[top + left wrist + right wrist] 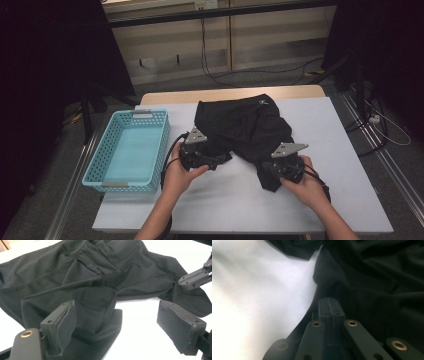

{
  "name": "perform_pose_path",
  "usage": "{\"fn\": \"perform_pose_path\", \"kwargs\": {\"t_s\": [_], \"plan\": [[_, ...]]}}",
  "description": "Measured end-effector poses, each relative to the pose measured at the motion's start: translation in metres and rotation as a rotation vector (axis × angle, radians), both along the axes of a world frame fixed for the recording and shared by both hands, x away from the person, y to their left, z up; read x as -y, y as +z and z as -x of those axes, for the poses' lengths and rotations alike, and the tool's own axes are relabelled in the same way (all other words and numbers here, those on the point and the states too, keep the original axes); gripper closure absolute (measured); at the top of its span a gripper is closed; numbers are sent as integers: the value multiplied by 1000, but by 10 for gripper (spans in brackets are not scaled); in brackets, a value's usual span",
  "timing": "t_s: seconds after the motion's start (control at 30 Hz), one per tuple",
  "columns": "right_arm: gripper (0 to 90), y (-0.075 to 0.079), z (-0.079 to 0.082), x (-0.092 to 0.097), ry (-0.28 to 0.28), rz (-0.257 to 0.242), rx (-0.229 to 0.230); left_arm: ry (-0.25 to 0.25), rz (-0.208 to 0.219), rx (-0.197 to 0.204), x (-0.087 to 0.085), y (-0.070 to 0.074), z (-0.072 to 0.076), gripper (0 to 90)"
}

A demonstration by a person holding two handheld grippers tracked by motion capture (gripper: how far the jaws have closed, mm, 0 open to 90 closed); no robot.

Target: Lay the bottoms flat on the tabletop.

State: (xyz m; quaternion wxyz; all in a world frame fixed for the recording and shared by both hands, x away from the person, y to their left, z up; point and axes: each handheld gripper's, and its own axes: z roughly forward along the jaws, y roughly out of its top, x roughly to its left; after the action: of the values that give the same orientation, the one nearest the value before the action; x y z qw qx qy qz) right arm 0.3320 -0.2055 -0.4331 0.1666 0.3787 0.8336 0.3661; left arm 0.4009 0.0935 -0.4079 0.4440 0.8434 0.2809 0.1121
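Note:
Black shorts [245, 125] lie spread on the white table [330, 130], waistband far, legs toward me. My left gripper [214, 160] sits at the near left leg; in the left gripper view its jaws [120, 322] stand wide open, with a fold of the leg [100, 322] lying loose against the left pad [66, 325]. My right gripper [267, 167] is at the near right leg. Its jaws [329, 302] are pressed together over the dark cloth [374, 277]. In the left gripper view the fabric [100, 270] puckers toward the right gripper's tip [181, 282].
A light blue plastic basket [118, 183] stands on the table's left side with nothing in it. Bare white tabletop lies in front of the shorts and to their right. Beyond the table are a dark floor with cables and a wooden wall.

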Motion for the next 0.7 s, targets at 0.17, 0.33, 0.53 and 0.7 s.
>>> {"fn": "perform_pose_path", "kwargs": {"t_s": [0.17, 0.33, 0.53, 0.7], "plan": [[698, -7, 4, 4, 62, -33, -58, -2, -7, -4, 0, -1, 0, 165], [590, -19, 7, -13, 133, 62, -49, -1, -1, 1, 0, 0, 0, 165], [869, -19, 8, -22, 130, 113, -1, -4, -9, -3, 0, -1, 0, 165], [891, -15, 2, -19, 98, 78, -37, -4, -8, 0, 0, 0, 1, 165]]}}
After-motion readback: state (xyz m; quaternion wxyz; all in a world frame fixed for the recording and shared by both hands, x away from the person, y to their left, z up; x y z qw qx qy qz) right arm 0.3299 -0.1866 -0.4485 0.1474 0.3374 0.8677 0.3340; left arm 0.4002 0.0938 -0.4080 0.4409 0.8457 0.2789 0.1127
